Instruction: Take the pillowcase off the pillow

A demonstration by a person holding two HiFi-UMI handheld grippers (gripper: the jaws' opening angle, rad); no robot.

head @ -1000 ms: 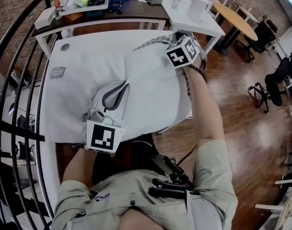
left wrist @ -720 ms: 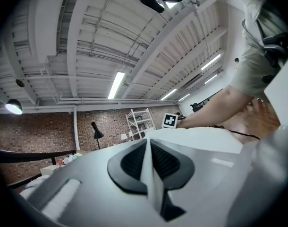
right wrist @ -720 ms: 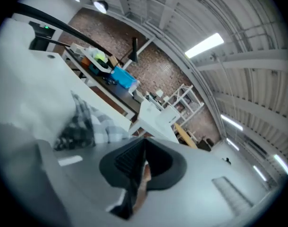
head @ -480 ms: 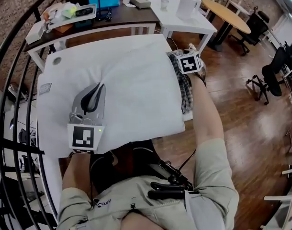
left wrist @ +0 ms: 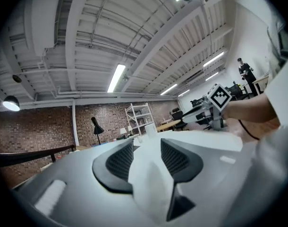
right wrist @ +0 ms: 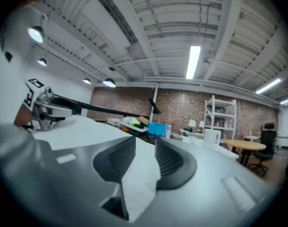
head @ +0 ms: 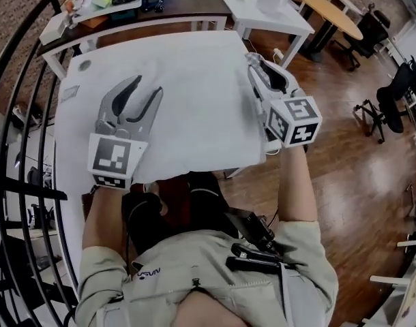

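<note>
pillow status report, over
Left gripper and right gripper open, jaws just opening, over the pillow, its white fabric between them, unpinched. Pillowcase not in view. Nothing in the way.

The pillow is plain white cloth, matt and smooth but for soft creases, and it lies on a white counter with a smooth, matt top. Around them the floor is brown wooden boards with a glossy sheen, the railing is dark painted metal, and the person's shirt is pale matt cloth. The far wall is rough red brick, the ceiling is white-painted and ribbed, and the round table has a smooth wooden top.
</note>
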